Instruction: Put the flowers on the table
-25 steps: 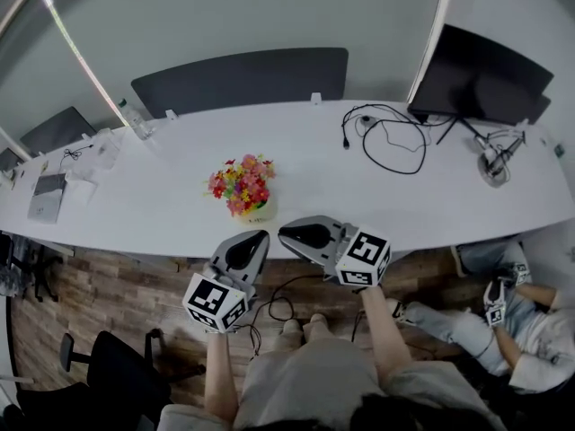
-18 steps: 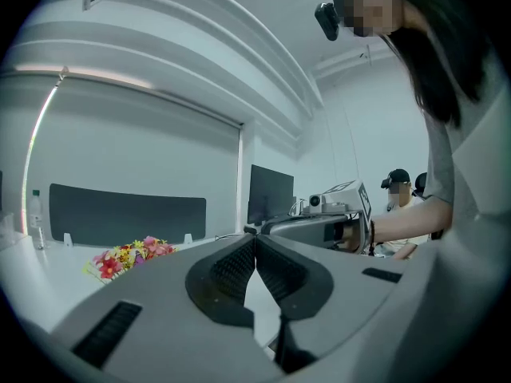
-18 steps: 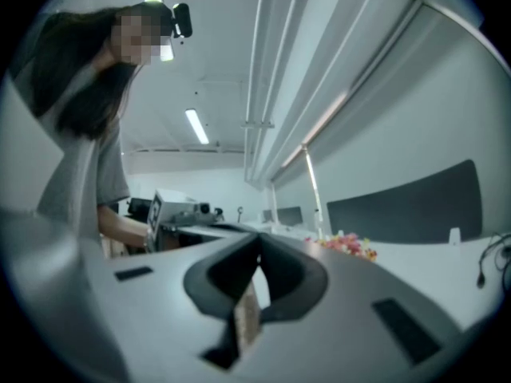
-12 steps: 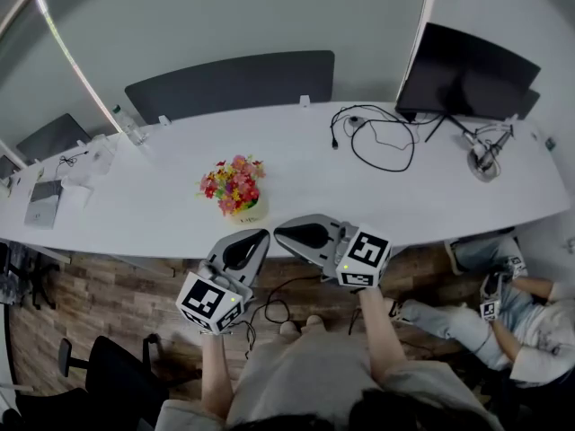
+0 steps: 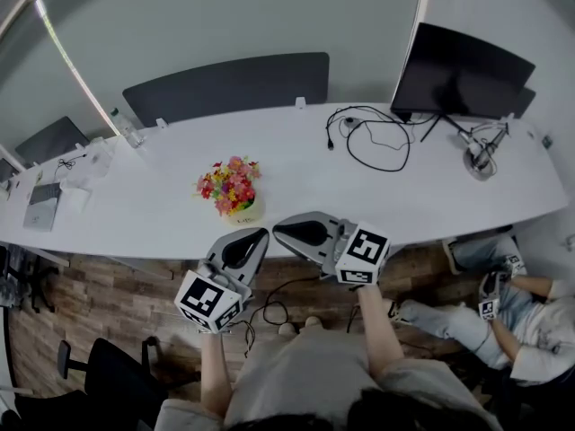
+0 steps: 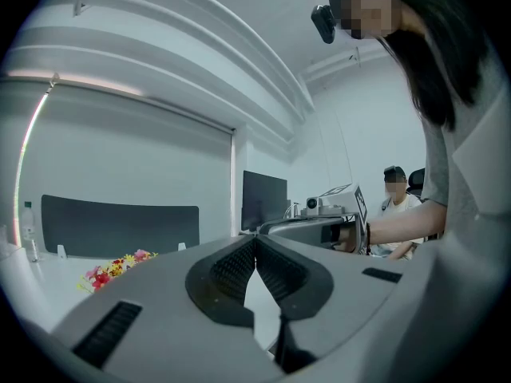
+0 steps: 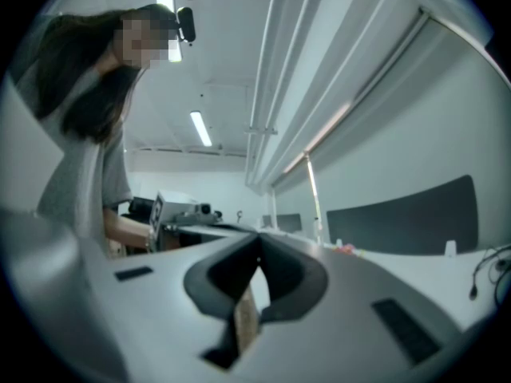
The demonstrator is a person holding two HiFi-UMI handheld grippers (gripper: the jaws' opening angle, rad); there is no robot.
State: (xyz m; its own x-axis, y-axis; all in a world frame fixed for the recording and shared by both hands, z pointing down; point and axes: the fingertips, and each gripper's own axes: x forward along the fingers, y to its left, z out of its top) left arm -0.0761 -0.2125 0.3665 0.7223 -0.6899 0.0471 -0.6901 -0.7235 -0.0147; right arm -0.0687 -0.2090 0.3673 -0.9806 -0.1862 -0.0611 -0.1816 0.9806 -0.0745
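Against the earlier head view, the whole table (image 5: 296, 178) had slid a little leftward in the frame, flowers, cable and monitor alike, while both grippers kept almost the same place by its near edge.

At the far left lay a closed laptop (image 5: 43, 206), and behind it a clear bottle (image 5: 128, 128) stood at the back edge. The flowers (image 5: 230, 189), a small mixed bunch in a pale pot, stood upright on the white top near its front edge, free of both claws; they also showed low at the left of the left gripper view (image 6: 112, 268).

Just in front of them, off the table's edge, the left gripper (image 5: 260, 235) pointed level with its jaws pressed together and nothing between them, as its own view (image 6: 255, 242) confirmed. The right gripper (image 5: 277, 228) faced it, tips near each other, and its jaws were likewise closed and empty (image 7: 258, 238).

Further right a black cable (image 5: 373, 142) lay looped on the top, then a dark monitor (image 5: 460, 72). A seated person (image 5: 512, 317) was at the right edge.
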